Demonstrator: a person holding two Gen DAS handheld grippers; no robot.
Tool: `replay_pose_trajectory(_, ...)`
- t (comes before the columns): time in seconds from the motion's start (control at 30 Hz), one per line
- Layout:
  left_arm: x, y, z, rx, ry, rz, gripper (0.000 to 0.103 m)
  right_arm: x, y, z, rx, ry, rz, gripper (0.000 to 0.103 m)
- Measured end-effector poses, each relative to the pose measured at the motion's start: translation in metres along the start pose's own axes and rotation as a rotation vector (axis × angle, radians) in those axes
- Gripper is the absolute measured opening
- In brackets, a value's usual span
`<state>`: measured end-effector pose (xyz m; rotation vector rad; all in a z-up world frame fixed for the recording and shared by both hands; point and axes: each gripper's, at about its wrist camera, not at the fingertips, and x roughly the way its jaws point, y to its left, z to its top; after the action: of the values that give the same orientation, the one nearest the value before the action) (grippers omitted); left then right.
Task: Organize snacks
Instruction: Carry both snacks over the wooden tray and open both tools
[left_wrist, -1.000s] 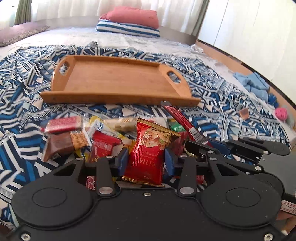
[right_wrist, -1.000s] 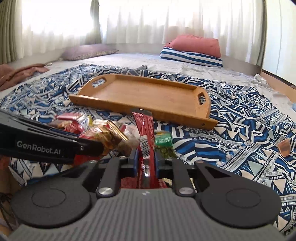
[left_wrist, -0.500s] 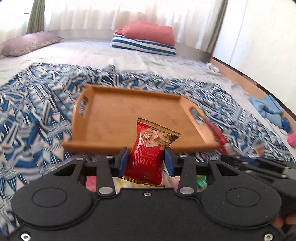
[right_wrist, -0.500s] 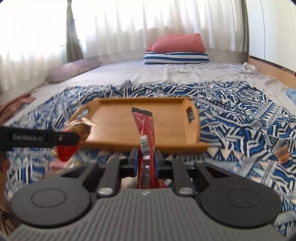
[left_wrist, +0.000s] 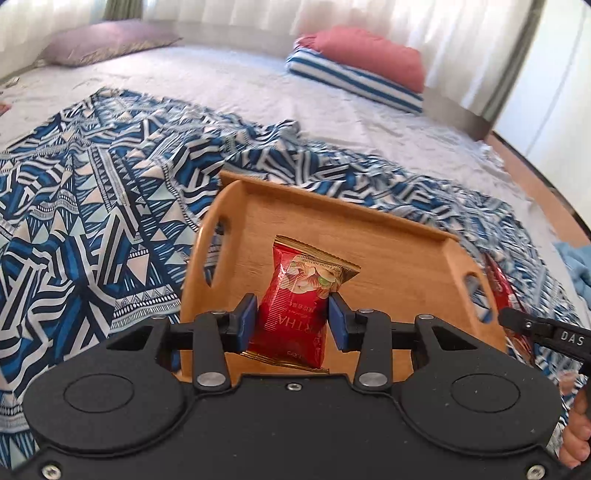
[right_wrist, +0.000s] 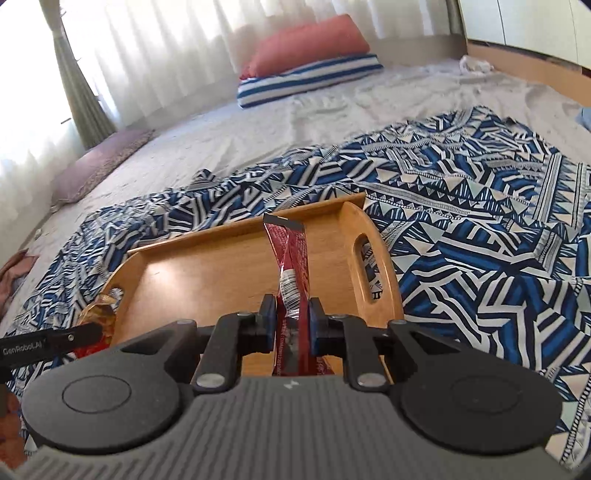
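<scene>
Currently both grippers hold snacks above the wooden tray (left_wrist: 399, 254), which lies on the patterned blanket (left_wrist: 92, 221). The left gripper (left_wrist: 291, 321) is clamped on a red nut packet (left_wrist: 299, 302); the packet stands upright between the blue pads, its long axis pointing forward and up. The tray floor lies directly ahead of and below this gripper, at the tray's left end, near the left handle cut-out. The right gripper (right_wrist: 291, 325) is clamped narrowly on a long red snack stick (right_wrist: 291, 273), long axis pointing away from the camera, over the tray's right end (right_wrist: 221, 273).

The deciding relation: each snack sits over the tray interior, so release requires lowering only. Neither arm is clearly nearer to the tray floor; height above the wood cannot be judged reliably through the fisheye.

The left view shows the right gripper's finger (left_wrist: 546, 332) at the tray's right end. The right view shows the nut packet's edge (right_wrist: 99, 310) beyond the left handle. Only the right view shows the glare patch on the tray floor.
</scene>
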<state>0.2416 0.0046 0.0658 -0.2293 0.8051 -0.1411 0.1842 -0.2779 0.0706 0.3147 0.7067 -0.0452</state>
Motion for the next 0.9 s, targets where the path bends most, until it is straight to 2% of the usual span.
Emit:
replay_pose_trajectory(0.23,0.037,0.007,0.002,-0.013,0.032,0.059,0.039,0.038,-0.003,0.001,-0.014,0.050,-0.049,0.021)
replay_pose_trajectory(0.33,0.046,0.007,0.001,-0.005,0.038,0.056,0.039,0.047,-0.001,-0.003,-0.032,0.064,-0.071,0.021)
replay_pose_trajectory(0.53,0.050,-0.006,-0.002,0.075,0.018,0.081,0.039,0.057,0.000,-0.010,-0.056,0.074,-0.092,0.021)
replay_pose_trajectory(0.9,0.052,-0.005,-0.002,0.065,0.003,0.066,0.040,0.062,0.005,-0.015,-0.097,0.069,-0.104,0.022)
